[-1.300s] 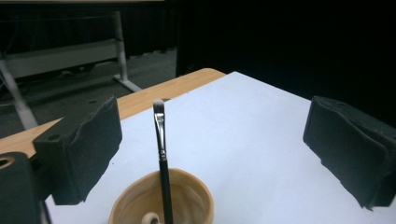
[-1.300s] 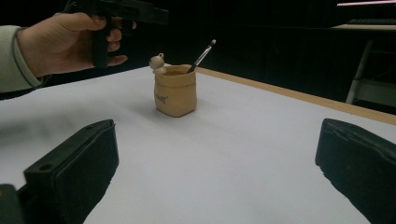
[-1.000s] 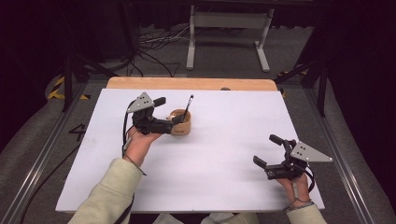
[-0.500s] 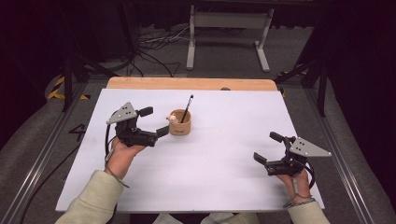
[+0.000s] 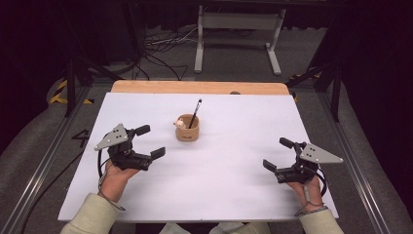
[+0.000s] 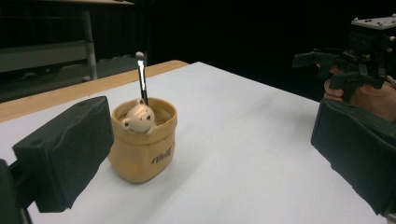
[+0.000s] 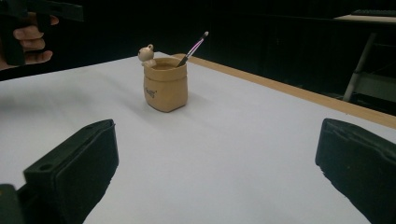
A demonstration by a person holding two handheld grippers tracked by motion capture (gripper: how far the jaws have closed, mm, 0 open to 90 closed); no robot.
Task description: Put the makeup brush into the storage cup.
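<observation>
A dark room surrounds the white tabletop (image 5: 234, 195). The small tan pot (image 5: 187, 128) with a bear figure on its rim stands just ahead of the left tongs (image 5: 150, 142), well apart from the right tongs (image 5: 276, 154). A thin brush (image 5: 195, 113) leans inside it, handle propped on the rim. Both pairs of tongs gape empty, likely parked clear so the pot stands unobstructed.

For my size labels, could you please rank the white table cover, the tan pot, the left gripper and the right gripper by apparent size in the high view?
1. white table cover, by far the largest.
2. left gripper and right gripper: these look alike, so I would not rank them.
3. tan pot, smallest, with a thin brush standing in it.
</observation>
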